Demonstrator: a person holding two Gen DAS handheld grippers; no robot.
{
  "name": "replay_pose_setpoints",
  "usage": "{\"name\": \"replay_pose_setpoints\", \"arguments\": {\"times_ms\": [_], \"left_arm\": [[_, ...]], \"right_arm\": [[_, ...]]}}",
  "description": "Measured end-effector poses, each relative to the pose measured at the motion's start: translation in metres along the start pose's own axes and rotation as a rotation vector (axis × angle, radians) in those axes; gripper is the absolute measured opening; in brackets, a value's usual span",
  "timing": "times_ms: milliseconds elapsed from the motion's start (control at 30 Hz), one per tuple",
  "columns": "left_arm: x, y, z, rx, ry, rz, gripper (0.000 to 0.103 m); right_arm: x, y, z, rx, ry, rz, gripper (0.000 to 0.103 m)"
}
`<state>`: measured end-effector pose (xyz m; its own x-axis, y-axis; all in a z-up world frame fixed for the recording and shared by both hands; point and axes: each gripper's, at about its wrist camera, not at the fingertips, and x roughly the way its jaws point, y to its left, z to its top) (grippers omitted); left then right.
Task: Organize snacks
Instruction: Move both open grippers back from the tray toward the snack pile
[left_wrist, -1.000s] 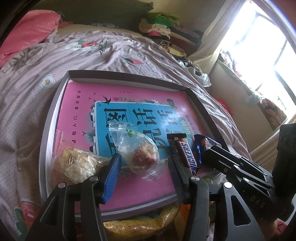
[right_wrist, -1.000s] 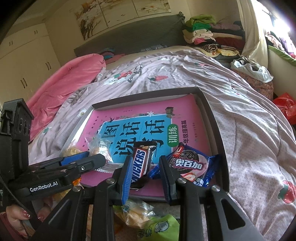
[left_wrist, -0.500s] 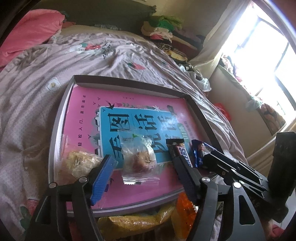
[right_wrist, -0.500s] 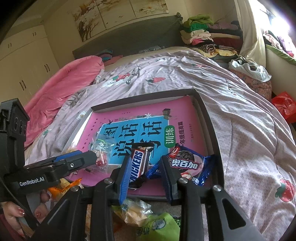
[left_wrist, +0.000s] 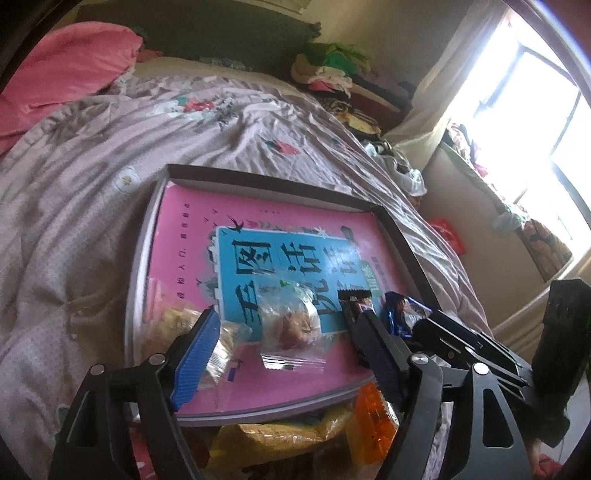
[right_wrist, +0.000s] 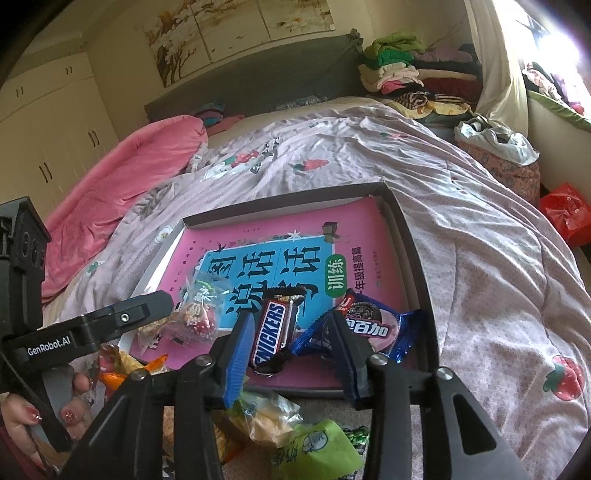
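A shallow dark-rimmed tray lies on the bed with a pink and blue book inside. On the book lie a clear bag with a reddish snack, a Snickers bar and a blue and pink cookie pack. My left gripper straddles the clear bag; its jaws are opening and the pads stand clear of the bag. My right gripper straddles the Snickers bar, its jaws opening, with a gap beside the bar.
A yellowish snack bag lies at the tray's near left. Loose snacks are heaped in front of the tray: a yellow bag, an orange pack, a green pack. A hand holds the left gripper. Pink quilt and folded clothes lie further back.
The left jaws spread wide and drew back a little, leaving the clear bag flat on the book. The right jaws parted from the Snickers bar, which stays on the book.
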<state>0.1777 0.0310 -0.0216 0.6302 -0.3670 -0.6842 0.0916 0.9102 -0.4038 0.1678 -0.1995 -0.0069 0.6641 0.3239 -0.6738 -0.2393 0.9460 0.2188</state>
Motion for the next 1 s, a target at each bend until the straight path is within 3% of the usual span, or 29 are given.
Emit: {"name": "replay_pose_setpoints", "arguments": {"times_ms": [1000], "left_arm": [[-0.035, 0.025, 0.004, -0.057, -0.041, 0.025, 0.079]], "right_arm": [[-0.025, 0.0, 0.001, 0.003, -0.053, 0.004, 0.059]]}}
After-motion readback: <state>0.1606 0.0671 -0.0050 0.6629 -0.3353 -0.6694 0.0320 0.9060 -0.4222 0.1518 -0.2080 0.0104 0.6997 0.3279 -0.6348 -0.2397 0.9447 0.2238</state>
